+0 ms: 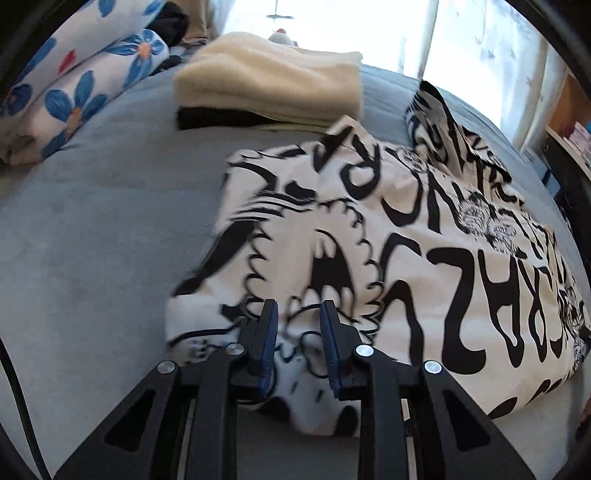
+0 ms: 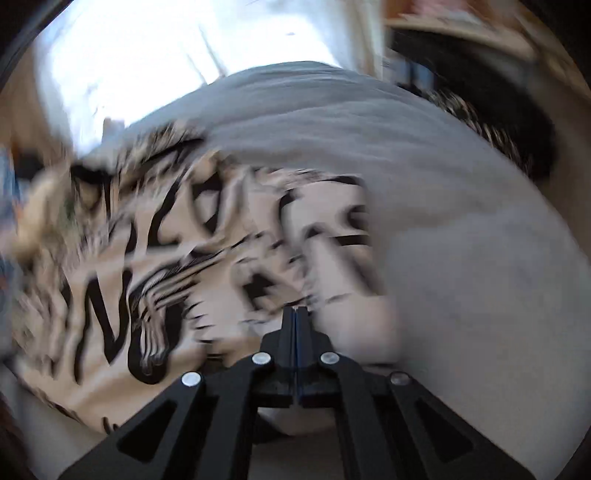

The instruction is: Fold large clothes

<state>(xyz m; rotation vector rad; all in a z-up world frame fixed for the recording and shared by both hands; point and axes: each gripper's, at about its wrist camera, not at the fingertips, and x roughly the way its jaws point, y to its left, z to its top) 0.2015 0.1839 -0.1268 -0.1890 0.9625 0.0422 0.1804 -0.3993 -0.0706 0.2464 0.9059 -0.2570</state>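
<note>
A large cream garment with bold black lettering and cartoon prints (image 1: 388, 236) lies partly folded on the grey bed (image 1: 92, 229). My left gripper (image 1: 298, 314) is open, its blue-padded fingers straddling the garment's near edge without pinching it. In the right wrist view the same garment (image 2: 166, 258) is motion-blurred and fills the left half. My right gripper (image 2: 295, 314) has its jaws pressed together at the garment's near right edge; blur hides whether cloth is caught between them.
A stack of folded clothes, cream on black (image 1: 269, 85), sits at the back of the bed. Blue-flowered pillows (image 1: 74, 92) lie at the far left. A bright curtained window (image 1: 480, 37) is behind. Shelving (image 2: 461, 33) and a dark patterned item (image 2: 498, 129) stand past the bed's right edge.
</note>
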